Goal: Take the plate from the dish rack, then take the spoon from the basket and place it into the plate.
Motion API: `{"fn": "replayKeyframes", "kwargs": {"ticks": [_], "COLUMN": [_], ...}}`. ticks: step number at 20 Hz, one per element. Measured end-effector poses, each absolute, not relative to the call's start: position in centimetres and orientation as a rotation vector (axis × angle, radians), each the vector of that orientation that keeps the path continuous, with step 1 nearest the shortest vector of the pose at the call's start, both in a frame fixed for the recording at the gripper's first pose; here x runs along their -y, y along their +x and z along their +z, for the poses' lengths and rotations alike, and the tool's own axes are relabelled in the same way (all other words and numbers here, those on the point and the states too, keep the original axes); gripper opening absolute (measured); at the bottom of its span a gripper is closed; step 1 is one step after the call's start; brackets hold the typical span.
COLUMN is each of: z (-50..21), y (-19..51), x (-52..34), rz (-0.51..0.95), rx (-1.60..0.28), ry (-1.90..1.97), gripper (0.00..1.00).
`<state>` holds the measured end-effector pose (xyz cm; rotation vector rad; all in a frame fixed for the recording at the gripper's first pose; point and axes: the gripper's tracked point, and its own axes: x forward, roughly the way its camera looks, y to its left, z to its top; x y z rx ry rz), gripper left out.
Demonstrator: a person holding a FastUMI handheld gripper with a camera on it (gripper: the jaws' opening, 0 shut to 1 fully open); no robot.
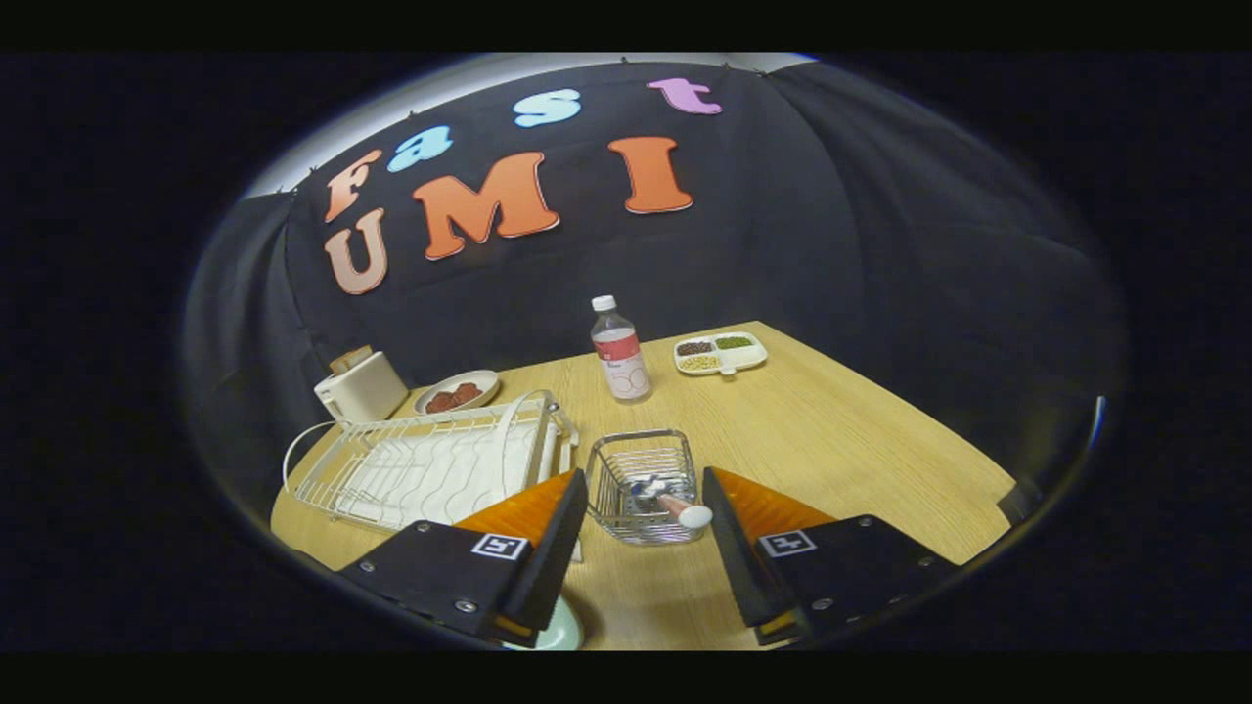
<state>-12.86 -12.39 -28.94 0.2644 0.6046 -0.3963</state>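
1. A light wood-grain table (831, 440) is carrying everything; black cloth is hanging as a wall behind it and along both sides.
2. By the far edge, a clear bottle (619, 350) with a white cap is standing upright. Toward the far right corner a white divided tray (721, 353) is lying with dark, green and pale fillings in its compartments.
3. At the far left corner a cream toaster (361, 386) is sitting, and just beside it a small dish (457, 392) with brownish pieces.
4. The white wire dish rack (430, 464) is occupying the left side of the table, with its slots looking bare.
5. The wire basket (648, 484) is standing just ahead of the tongs (646, 508), between the finger lines. The spoon (682, 510) is lying in it, its pale rounded end poking over the near rim; its bowl end is lost among blurred bits in the basket's bottom.
6. A pale green rounded edge, likely the plate (559, 634), is peeking out under the left finger near the table's near edge; most of it is hidden, so its shape is hard to confirm.
7. The tongs are standing wide open, holding nothing, fingers flanking the basket's near corners without clear contact.
8. The tongs are pointing forward and slightly downward toward the basket.
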Motion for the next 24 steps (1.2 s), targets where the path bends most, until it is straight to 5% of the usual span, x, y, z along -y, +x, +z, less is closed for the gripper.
{"fn": "replayKeyframes", "kwargs": {"ticks": [5,11,24], "z": [-29.7,-28.8,-19.9], "y": [-12.5,-12.4,-12.5], "x": [11.8,12.0,12.5], "rz": [-0.389,-0.405,-0.361], "rx": [-0.625,-0.623,-0.551], "ry": [0.268,0.289,0.246], "gripper": [0.38,0.13,0.12]}}
